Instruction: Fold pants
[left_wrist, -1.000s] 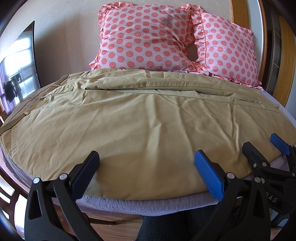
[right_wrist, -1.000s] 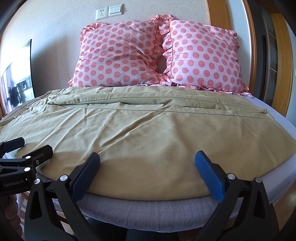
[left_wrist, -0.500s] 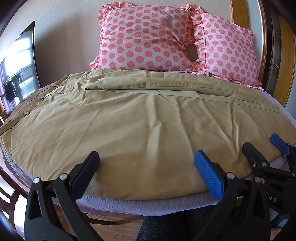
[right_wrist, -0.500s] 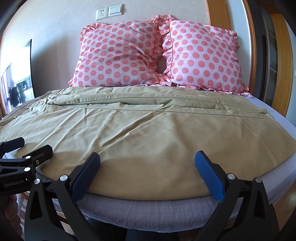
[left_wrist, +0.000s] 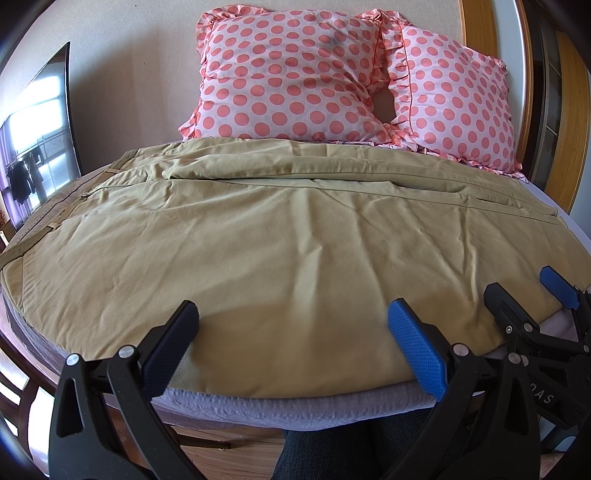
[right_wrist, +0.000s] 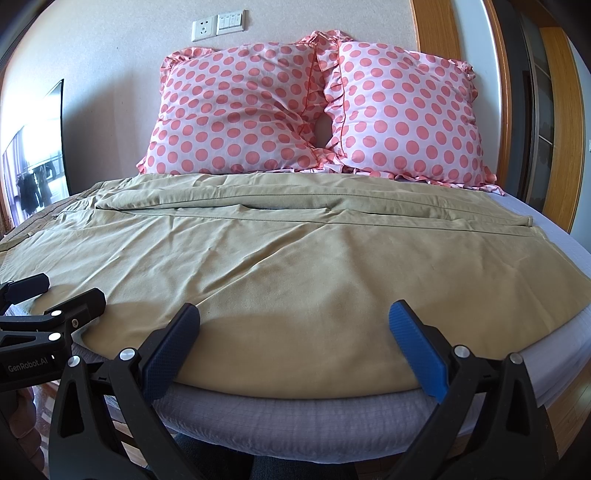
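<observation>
You have the khaki pants (left_wrist: 280, 258) spread flat across the bed (left_wrist: 295, 408), waistband out toward the left edge of both views and the leg hems toward the right, with the near long edge lying along the bed's front border where the grey cover shows beneath it. One leg lies nearest you; the other lies behind it toward the pillows, and a long lengthwise seam and fold run between them. The fabric carries shallow creases fanning across the near leg. Your left gripper (left_wrist: 291, 338) hangs over the near edge of the pants with its jaws spread wide and nothing between them; whether its blue pads actually touch the cloth cannot be told. Your right gripper (right_wrist: 293, 338) stands in the same attitude further along the same edge, jaws likewise parted and empty. In the left wrist view your right gripper (left_wrist: 524, 295) shows at the lower right, just beside the left one; in the right wrist view your left gripper (right_wrist: 55, 291) shows at the lower left. Two pink polka-dot pillows (right_wrist: 317, 110) lean side by side against the wall at the head of the bed, just behind the far edge of the pants. A wall socket and switch plate (right_wrist: 218, 24) sit above them.
</observation>
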